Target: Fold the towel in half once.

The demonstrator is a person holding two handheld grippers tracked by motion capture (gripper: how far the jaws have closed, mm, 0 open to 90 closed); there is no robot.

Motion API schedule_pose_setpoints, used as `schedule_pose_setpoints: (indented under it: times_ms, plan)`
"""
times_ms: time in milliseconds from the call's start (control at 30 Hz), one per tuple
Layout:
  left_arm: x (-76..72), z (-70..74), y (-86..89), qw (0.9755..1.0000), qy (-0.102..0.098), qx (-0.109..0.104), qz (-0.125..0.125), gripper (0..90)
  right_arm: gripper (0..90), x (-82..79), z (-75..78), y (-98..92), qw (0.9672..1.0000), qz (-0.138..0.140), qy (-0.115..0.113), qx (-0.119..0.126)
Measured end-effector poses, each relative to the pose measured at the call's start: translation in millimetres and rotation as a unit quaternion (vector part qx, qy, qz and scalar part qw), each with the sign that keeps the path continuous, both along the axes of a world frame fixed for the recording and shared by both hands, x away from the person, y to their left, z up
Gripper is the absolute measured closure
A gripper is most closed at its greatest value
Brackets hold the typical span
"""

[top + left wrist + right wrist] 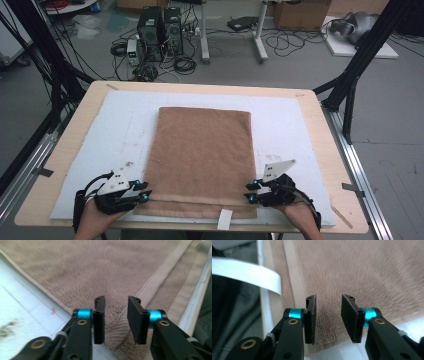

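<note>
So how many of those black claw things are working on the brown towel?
2. The left gripper is at the towel's near left corner, the right gripper at its near right corner. Both have their jaws apart.

We see a light wooden table [327, 165] across the middle of the frame. Directly on it lies a white foam board [280, 117] covering most of the top, leaving bare wood along the edges. Strips of dark tape [44, 172] sit at the table's left and right rims.
</note>
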State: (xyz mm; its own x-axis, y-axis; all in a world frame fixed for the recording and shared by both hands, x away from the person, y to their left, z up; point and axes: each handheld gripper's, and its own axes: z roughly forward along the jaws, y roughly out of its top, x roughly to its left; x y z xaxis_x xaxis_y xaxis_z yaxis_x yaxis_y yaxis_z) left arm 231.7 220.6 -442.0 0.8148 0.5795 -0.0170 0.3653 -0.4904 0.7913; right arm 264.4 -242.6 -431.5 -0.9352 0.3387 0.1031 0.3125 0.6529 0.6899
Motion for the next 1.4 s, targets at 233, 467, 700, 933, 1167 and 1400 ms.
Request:
schedule_pose_setpoints:
  times_ms: [233, 467, 700, 933, 1167, 1400]
  plan:
    - [-2.3, -5.7, -3.9, 0.9998, -0.02, -0.002, 0.01, 88.6, 86.0, 0.5, -4.8, 2.1, 1.0, 0.003, 0.002, -0.001]
    - [-7.5, 5.2, 0.9, 0.9994, -0.027, -0.02, 0.01, 89.4, 86.1, -2.5, 1.9, -2.6, 0.9998, -0.002, -0.003, 0.018]
    - [-9.5, 6.5, 2.3, 0.9994, -0.027, -0.022, 0.003, 89.5, 86.2, -4.7, 6.3, -6.9, 0.9994, -0.003, -0.007, 0.034]
    - [-3.4, 0.6, -3.8, 0.9999, -0.008, -0.011, -0.005, 72.9, 85.9, -4.0, 3.2, -2.1, 0.9998, 0.001, -0.006, 0.016]
    - [2.3, -5.2, -10.8, 1.0, -0.005, -0.001, -0.006, 72.3, 85.3, -1.2, -1.3, -0.1, 0.9999, 0.001, 0.002, 0.013]
    - [-1.2, 5.4, -5.8, 0.9997, -0.018, -0.018, -0.001, 85.5, 85.7, -3.5, 3.6, -1.3, 0.9996, 0.0, -0.005, 0.027]
